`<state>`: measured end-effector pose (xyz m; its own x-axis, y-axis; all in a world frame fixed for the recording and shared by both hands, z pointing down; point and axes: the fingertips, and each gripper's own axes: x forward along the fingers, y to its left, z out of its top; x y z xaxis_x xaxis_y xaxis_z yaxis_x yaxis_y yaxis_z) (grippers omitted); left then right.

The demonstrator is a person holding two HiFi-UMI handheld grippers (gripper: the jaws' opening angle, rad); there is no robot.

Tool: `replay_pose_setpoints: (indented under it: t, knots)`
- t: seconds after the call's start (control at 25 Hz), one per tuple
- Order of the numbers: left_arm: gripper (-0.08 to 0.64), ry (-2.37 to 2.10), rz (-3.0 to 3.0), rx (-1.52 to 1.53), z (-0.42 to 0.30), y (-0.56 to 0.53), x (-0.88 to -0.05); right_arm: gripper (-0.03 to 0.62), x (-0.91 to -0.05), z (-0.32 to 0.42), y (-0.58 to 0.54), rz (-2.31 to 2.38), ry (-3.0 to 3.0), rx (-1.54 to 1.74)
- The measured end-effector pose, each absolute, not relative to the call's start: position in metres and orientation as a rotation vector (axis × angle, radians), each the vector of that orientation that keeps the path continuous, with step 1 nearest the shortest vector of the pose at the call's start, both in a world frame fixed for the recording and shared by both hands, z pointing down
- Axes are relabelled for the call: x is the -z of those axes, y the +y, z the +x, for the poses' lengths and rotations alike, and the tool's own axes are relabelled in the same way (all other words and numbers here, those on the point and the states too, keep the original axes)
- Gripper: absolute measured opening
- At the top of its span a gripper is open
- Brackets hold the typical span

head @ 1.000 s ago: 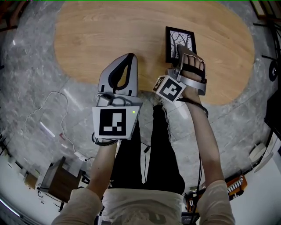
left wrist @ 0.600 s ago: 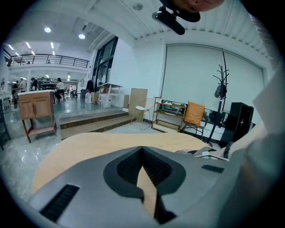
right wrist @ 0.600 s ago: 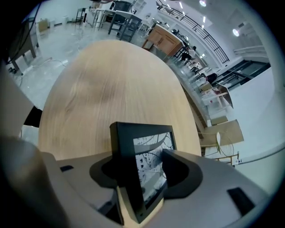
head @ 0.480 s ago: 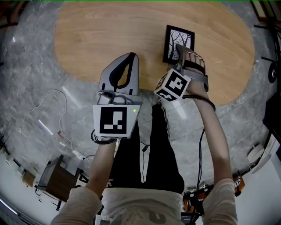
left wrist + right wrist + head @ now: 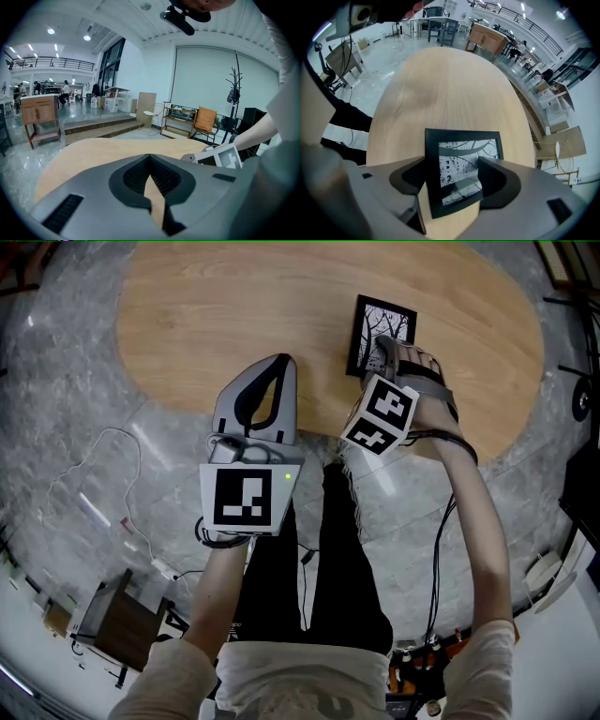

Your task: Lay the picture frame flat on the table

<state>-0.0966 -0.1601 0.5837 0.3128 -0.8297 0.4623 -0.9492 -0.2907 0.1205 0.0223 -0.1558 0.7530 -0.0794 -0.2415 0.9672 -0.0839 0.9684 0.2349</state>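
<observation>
**Right gripper.** The right gripper [image 5: 452, 171] points steeply down over the far right part of the wooden table [image 5: 234, 324]. Its jaws have just been opening and stand wide apart. The picture frame [image 5: 459, 168] lies between them, but neither pad presses on it: the left jaw stands just beside the frame's left edge, and the right jaw hangs over its right side. Judgement: this is a release, with the grip let go so that the frame rests on the table by its own weight. The steep downward angle suits a tool that has followed the frame down to the surface.

**Left gripper.** The left gripper [image 5: 277, 362] is held near the table's near edge, well apart from the frame and to its left. Its jaws meet at the tips with nothing in them. Judgement: it has no part in this step and is parked clear of the work.

**Task object.** The frame is rectangular with a plain black border. It holds a black-and-white print of bare branches, and a pale reflection crosses the lower part of the glazing. It sits face up, with its sides slightly askew to the table's near edge. In the right gripper view its back appears to lie against the wood. Whether the near edge is fully down cannot be confirmed, as the jaws cover the near corners.

**Status.** Judgement: the laying-down is complete or very nearly so. What remains is to lift the open jaws clear without catching the border.
</observation>
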Motion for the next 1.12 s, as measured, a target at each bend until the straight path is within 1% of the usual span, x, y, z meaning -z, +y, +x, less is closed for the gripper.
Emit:
replay_pose_setpoints:
  t: [0.24,0.44,1.12]
  knots:
    - [0.009,-1.586,2.210,-0.439,-0.094,-0.160,-0.586,0.334,-0.754,0.022,-0.152,0.158,-1.668,0.052]
    - [0.009,-1.591,2.204,-0.439,-0.095,-0.161,-0.587,0.333,-0.761,0.020,-0.141,0.128,-1.685,-0.074]
    - [0.009,-1.599,2.206,-0.444,-0.091,-0.164,-0.582,0.331,-0.751,0.021,-0.149,0.174,-1.726,-0.100]
